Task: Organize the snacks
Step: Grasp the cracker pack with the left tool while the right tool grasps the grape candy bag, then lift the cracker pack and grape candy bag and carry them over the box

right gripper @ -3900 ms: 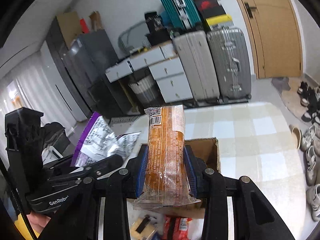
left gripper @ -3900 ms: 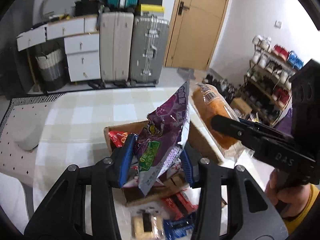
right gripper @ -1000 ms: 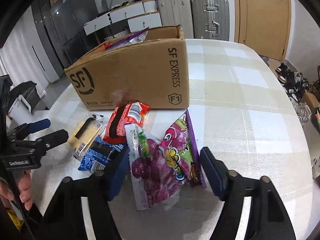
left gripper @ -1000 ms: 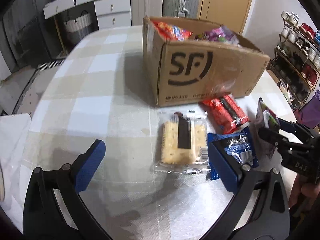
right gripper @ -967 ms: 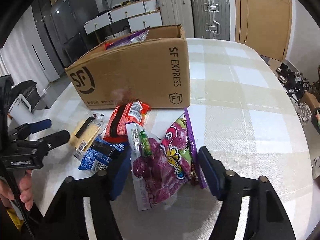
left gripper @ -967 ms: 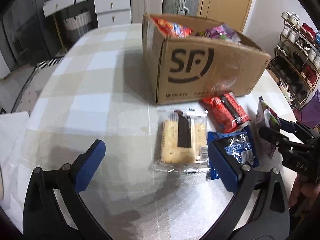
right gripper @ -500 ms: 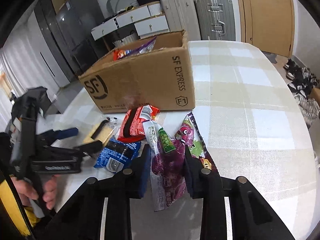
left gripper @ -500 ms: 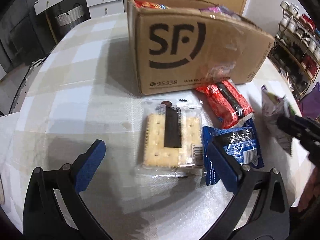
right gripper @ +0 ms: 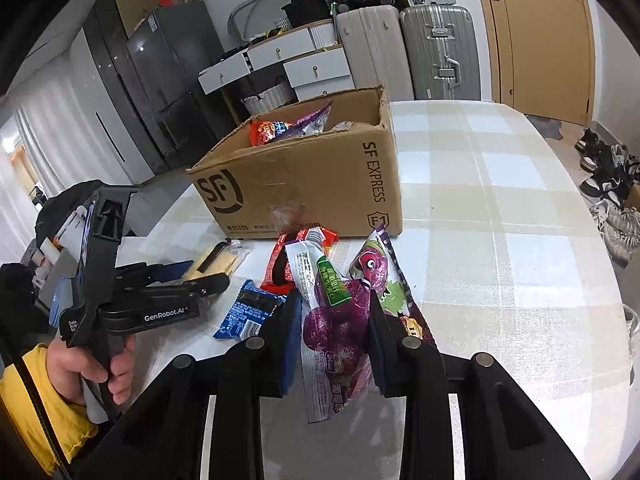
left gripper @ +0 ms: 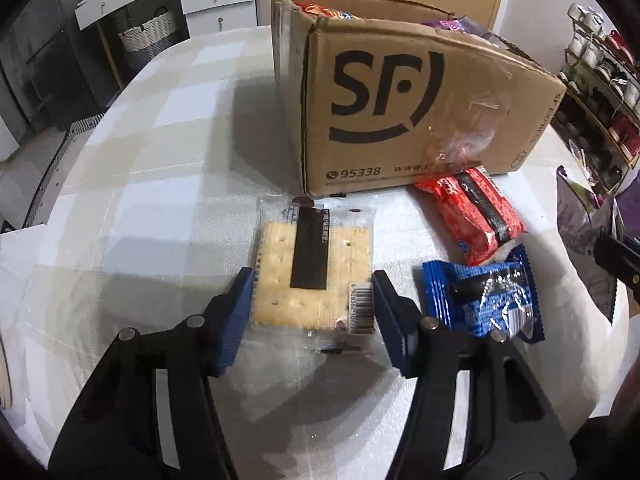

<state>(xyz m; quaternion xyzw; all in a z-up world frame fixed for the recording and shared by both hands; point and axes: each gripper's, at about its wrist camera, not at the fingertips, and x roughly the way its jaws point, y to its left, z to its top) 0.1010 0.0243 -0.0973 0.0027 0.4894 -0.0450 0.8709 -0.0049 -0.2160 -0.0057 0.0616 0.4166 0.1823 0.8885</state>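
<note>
A clear cracker packet (left gripper: 314,276) lies flat on the checked table (left gripper: 152,168) in front of the SF cardboard box (left gripper: 400,100). My left gripper (left gripper: 312,312) straddles it, jaws closing, both blue pads touching the packet's sides. My right gripper (right gripper: 334,308) is shut on a purple snack bag (right gripper: 336,328), held a little above the table. The right wrist view shows the left gripper (right gripper: 208,276) low over the cracker packet (right gripper: 216,260). The box (right gripper: 304,184) holds several snack bags.
A red packet (left gripper: 476,212) and a blue packet (left gripper: 484,296) lie right of the crackers. A second purple bag (right gripper: 384,276) rests on the table behind my right gripper. Suitcases (right gripper: 436,48), drawers and a shoe rack (left gripper: 600,72) stand beyond the table.
The left gripper came down and forward over the cracker packet and its jaws narrowed from wide open. The right gripper closed on the purple bag and lifted it slightly.
</note>
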